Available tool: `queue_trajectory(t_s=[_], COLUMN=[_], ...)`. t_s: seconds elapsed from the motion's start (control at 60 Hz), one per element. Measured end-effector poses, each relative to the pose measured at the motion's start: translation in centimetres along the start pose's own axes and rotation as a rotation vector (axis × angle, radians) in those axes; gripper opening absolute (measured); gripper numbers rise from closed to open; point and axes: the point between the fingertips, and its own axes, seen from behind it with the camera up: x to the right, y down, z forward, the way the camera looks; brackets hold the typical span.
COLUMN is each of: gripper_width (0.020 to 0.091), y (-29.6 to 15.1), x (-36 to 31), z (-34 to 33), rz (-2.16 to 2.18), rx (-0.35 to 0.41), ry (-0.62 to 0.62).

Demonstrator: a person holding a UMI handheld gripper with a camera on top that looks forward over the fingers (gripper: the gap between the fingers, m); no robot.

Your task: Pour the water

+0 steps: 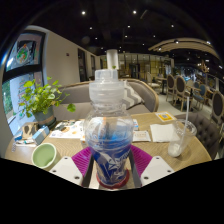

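Water bottle (109, 130) — upright, clamped between gripper (110, 160) pads.

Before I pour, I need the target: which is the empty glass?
On the round wooden table, look past the bottle gripped between the gripper fingers, towards the white napkin. The glass stands just beside it, near the table's edge. It is the only tall clear tumbler; the green bowl is squat and opaque.

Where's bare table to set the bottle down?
The gripper is shut on the bottle. Bare table lies ahead to the right, between the bottle, the napkin and the glass. The left is crowded: bowl, plant, papers.
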Motion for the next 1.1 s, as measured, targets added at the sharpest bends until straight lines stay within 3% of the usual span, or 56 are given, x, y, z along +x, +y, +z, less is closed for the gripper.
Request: queue_trajectory(t_s=[0.083,0.1,0.417,0.667,1.1], gripper_width=[0.085,0.0867,0.0854,0.0855,0.0854], y=[0.5,0.6,-1.9,-2.7,-2.5], x=[0.1,0.2,-2.6,-7.4,-9.4], z=[-1.0,-1.3,-16.7,-28.9,-34.1], rz=[0.027,0.029,-0.031,-0.031,-0.059], rx=[-0.056,-0.067,-0.14,-0.144,-0.143], ry=[0.016,0.024,0.074,0.073,0.092])
